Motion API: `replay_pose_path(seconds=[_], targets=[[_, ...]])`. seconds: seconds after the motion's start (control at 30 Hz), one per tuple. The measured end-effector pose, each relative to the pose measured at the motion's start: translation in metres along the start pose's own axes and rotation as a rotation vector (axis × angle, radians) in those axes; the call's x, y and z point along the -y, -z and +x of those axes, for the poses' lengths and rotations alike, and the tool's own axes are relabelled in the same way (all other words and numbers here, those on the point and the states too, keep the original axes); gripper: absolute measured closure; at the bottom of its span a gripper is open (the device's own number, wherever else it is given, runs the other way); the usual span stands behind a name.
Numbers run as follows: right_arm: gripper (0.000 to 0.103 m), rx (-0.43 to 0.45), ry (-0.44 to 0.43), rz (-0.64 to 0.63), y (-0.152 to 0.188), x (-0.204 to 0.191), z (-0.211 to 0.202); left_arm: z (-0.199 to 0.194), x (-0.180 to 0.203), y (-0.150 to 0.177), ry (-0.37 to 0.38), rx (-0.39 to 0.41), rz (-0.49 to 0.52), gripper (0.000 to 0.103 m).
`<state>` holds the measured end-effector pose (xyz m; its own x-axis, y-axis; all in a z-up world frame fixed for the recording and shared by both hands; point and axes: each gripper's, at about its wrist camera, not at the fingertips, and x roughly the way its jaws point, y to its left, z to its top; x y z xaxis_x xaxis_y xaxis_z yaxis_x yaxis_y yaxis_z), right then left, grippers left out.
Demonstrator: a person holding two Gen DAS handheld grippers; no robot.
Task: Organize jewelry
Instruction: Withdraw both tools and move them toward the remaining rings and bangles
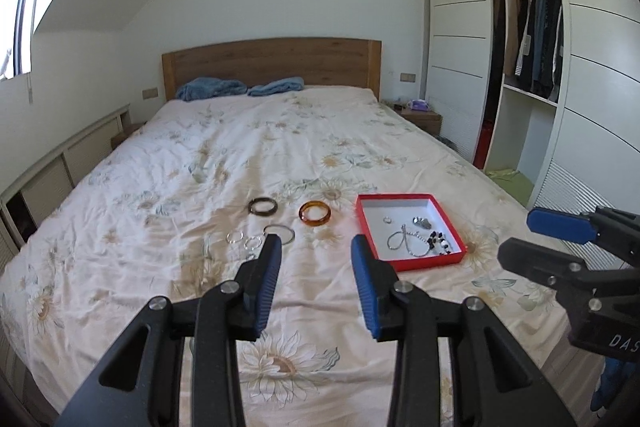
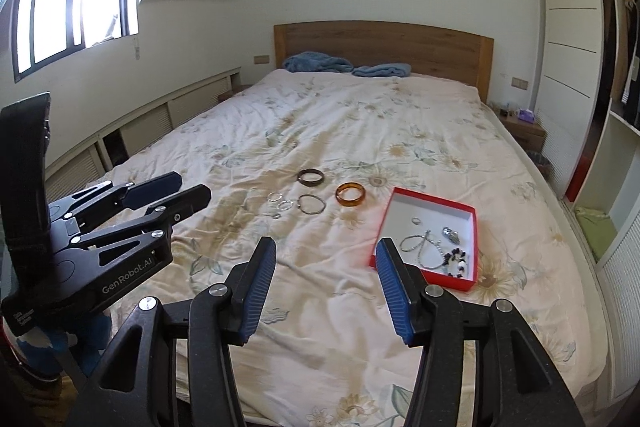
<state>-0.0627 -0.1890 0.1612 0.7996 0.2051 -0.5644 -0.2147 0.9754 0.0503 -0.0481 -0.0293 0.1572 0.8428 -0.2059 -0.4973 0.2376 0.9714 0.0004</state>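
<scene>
A red box (image 1: pixel 456 257) (image 2: pixel 390 209) lies on the bed and holds a silver chain (image 1: pixel 404 239) (image 2: pixel 416 243), a small ring (image 1: pixel 386 220), a pendant and a dark bead bracelet (image 2: pixel 456 261). To its left on the bedspread lie an amber bangle (image 1: pixel 315 214) (image 2: pixel 350 194), a dark bangle (image 1: pixel 262 206) (image 2: pixel 311 176), a thin silver bangle (image 1: pixel 285 230) (image 2: pixel 311 204) and small silver rings (image 1: pixel 244 239) (image 2: pixel 280 201). My left gripper (image 1: pixel 316 247) (image 2: pixel 188 187) is open and empty, above the bed short of the jewelry. My right gripper (image 2: pixel 326 251) (image 1: pixel 516 239) is open and empty, just short of the box.
The bed (image 1: pixel 224 155) has a floral spread, a wooden headboard (image 1: pixel 272 61) and blue towels (image 1: pixel 216 87) at its head. A wardrobe with hanging clothes (image 1: pixel 536 39) stands at the right, with a nightstand (image 1: pixel 422 117) beside the bed. Low cabinets (image 2: pixel 132 131) line the left wall.
</scene>
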Motion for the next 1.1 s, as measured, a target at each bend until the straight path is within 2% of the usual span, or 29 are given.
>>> replay_pose_path(seconds=[0.23, 0.43, 0.6, 0.77, 0.9, 1.1], targets=[[0.051, -0.046, -0.027, 0.009, -0.002, 0.001, 0.038, 0.041, -0.026, 0.014, -0.017, -0.081, -0.029, 0.068], [0.051, -0.113, -0.063, 0.045, 0.0, 0.013, 0.105, 0.104, -0.073, 0.047, -0.058, -0.209, -0.132, 0.067], [0.051, -0.159, -0.083, 0.07, 0.004, 0.024, 0.165, 0.157, -0.107, 0.066, -0.101, -0.279, -0.187, 0.067], [0.051, -0.229, -0.118, 0.079, 0.004, 0.033, 0.232, 0.207, -0.127, 0.069, -0.091, -0.328, -0.203, 0.067], [0.051, -0.267, -0.152, 0.076, 0.002, 0.033, 0.275, 0.248, -0.138, 0.064, -0.051, -0.343, -0.223, 0.067], [0.051, -0.305, -0.199, 0.071, -0.001, 0.028, 0.337, 0.302, -0.141, 0.06, -0.005, -0.362, -0.196, 0.067]])
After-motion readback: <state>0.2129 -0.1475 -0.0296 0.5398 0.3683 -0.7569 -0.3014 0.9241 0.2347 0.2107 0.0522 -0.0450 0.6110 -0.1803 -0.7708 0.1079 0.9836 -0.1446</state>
